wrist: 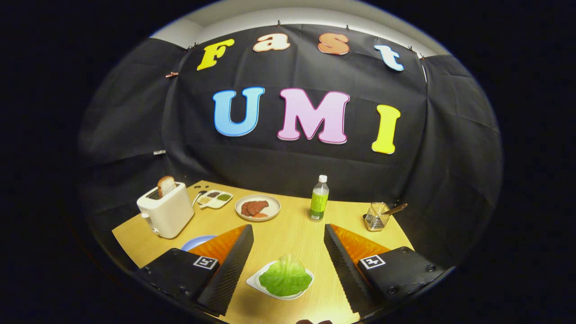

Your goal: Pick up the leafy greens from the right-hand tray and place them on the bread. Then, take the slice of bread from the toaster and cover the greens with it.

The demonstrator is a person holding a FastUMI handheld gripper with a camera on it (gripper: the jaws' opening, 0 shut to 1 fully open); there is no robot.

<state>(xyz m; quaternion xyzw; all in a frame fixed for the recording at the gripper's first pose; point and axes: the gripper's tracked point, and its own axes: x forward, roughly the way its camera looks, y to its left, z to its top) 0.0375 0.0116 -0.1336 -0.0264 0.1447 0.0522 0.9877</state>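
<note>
The leafy greens (285, 278) lie on a small white tray (254, 281) on the wooden table, low between my two fingers. My gripper (288, 230) is open, its fingers spread wide on either side of the greens and not touching them. A white toaster (166, 211) stands beyond the left finger, with a slice of bread (166, 185) sticking up out of its slot. A blue plate (194, 242) peeks out just behind the left finger; what lies on it is hidden.
Further back on the table (288, 234) are a white plate with red meat slices (258, 208), a small divided dish of seasonings (215, 198), a green bottle (319, 198) and a wire holder with a utensil (377, 216) to the right.
</note>
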